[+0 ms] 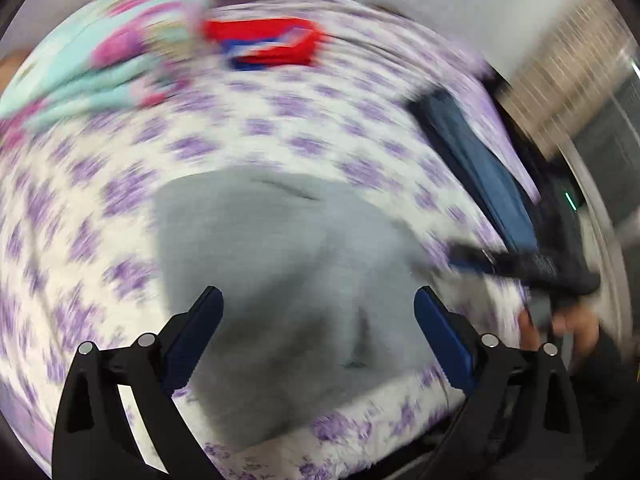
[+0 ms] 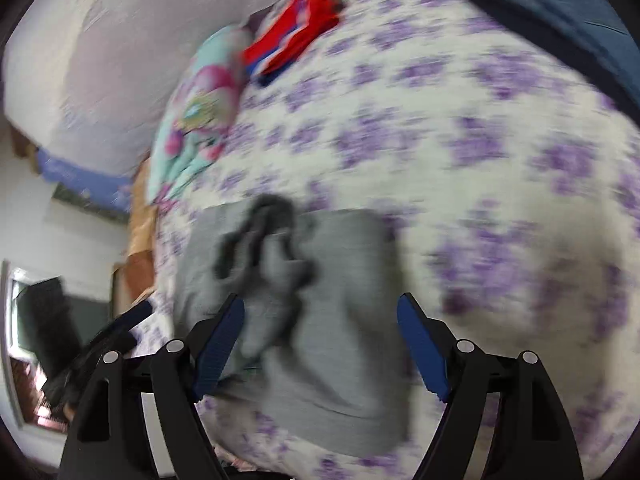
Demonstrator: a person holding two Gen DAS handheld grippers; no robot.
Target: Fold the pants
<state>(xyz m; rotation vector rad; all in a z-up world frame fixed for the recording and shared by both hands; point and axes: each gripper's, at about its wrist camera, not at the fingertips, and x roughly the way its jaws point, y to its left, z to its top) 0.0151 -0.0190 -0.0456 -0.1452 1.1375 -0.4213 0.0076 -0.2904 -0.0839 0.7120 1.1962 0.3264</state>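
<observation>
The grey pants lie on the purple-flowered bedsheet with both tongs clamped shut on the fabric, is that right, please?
Not quite: the grey pants do lie on the purple-flowered bedsheet, but both the left tongs and the right tongs stand open above the fabric, gripping nothing, as each wrist view shows.

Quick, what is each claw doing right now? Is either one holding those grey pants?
Left claw: open, holding nothing, above the grey pants.
Right claw: open, holding nothing, above the pants.

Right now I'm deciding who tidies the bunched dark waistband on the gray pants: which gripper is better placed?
Right gripper: open, the bunched waistband just ahead on the gray pants.
</observation>
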